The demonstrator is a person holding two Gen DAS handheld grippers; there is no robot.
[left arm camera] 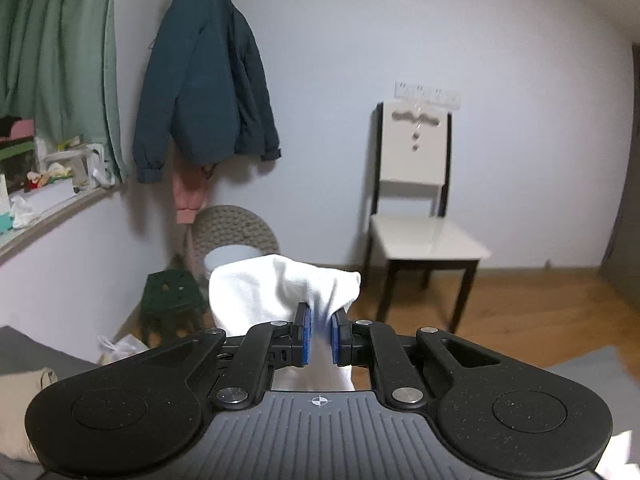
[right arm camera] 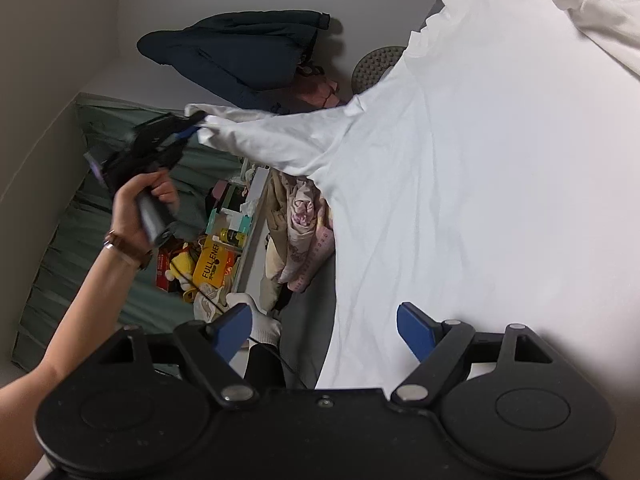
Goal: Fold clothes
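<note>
Bedroom wall behind, left tongs (left arm camera: 320,338) pinch white shirt (right arm camera: 460,168) sleeve edge aloft.

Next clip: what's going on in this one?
A person is folding a white garment with two handheld grippers. The left gripper is shut on a bunched end of the fabric, lifted clear of the bed. The right gripper is open, its fingers hovering at the garment's edge, holding nothing. No fold made yet.
</note>
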